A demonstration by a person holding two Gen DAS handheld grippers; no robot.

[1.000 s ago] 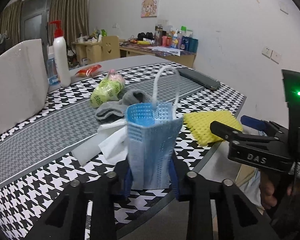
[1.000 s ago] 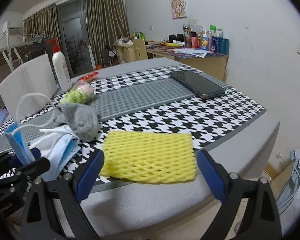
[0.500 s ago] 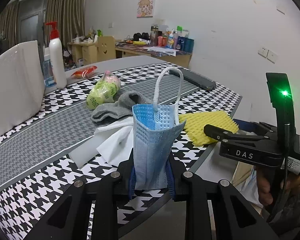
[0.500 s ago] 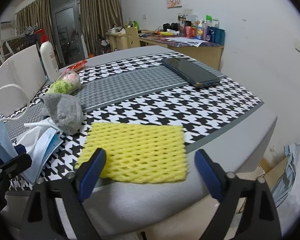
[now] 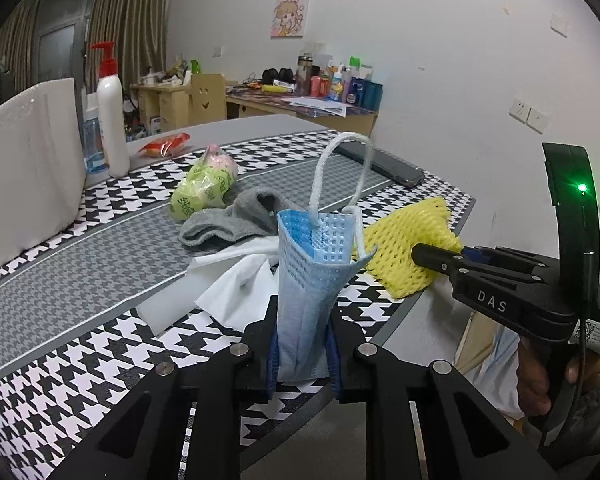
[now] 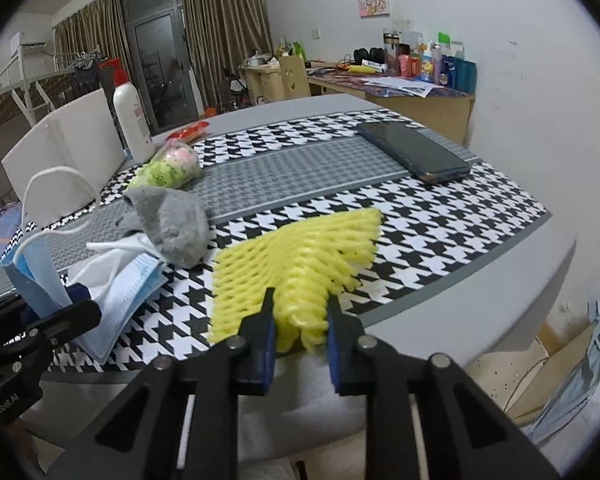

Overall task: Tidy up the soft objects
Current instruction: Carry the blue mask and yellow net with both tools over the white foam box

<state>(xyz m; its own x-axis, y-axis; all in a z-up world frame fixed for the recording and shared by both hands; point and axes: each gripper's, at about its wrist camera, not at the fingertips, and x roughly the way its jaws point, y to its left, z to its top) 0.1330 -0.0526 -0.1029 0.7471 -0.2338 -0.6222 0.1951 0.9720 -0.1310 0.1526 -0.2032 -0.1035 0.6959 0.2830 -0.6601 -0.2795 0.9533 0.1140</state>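
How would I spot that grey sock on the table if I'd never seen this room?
Find the houndstooth table runner and its plain grey middle band. At the band's near end lies the grey sock, bunched up beside a green snack bag and white tissue. It is the only fuzzy grey lump there.

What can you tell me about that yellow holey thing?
The yellow foam net is a soft, squishy-looking mesh sleeve full of small holes. The right gripper has its jaws shut on the near edge, bunching it into a raised fold. The rest lies on the houndstooth tablecloth near the table's edge, apart from the gray sock.
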